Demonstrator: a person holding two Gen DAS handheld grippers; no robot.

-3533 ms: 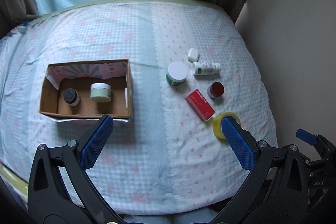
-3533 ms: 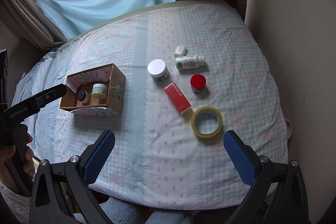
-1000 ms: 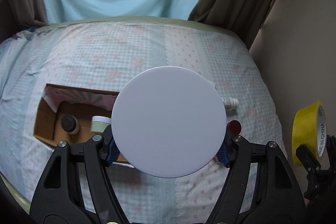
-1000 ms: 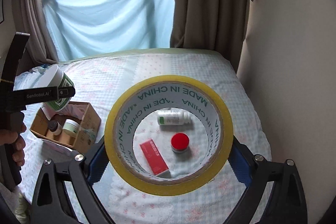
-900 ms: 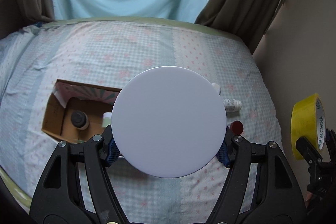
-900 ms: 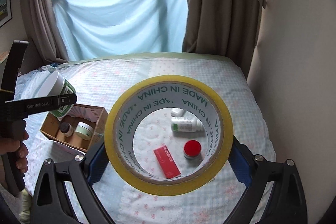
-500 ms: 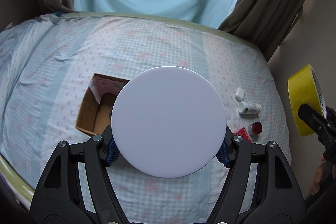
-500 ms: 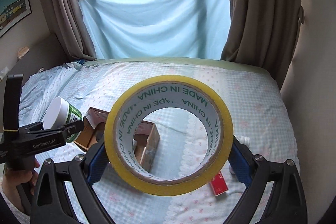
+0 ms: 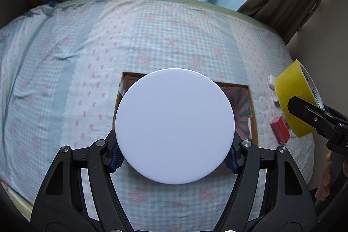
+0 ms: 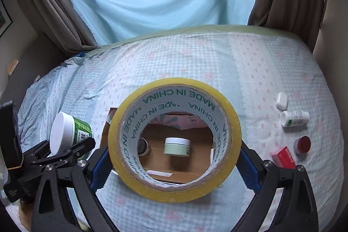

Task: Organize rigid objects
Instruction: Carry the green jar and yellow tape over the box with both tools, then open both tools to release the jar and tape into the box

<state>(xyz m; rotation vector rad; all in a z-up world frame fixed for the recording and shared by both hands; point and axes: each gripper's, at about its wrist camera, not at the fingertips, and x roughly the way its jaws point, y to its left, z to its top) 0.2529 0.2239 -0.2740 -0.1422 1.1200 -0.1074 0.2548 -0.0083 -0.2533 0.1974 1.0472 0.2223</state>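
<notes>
The left gripper (image 9: 174,156) clamps a green jar with a white lid (image 9: 175,125), its blue pads pressing the sides; the lid's flat round face fills the left wrist view, above the cardboard box (image 9: 252,114). The right gripper (image 10: 174,164) is spread wide and grips a yellow tape roll (image 10: 228,123) by its outer rim; through the hole, a pale green jar (image 10: 176,146) sits inside the box.

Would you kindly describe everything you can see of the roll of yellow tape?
The roll of yellow tape is a wide ring of glossy translucent yellow film wound on a pale core printed "MADE IN CHINA" in green. The right gripper clamps it by its outer sides, its open hole facing the camera. It is held in the air above the cardboard box; only the blue pads touch it.
</notes>
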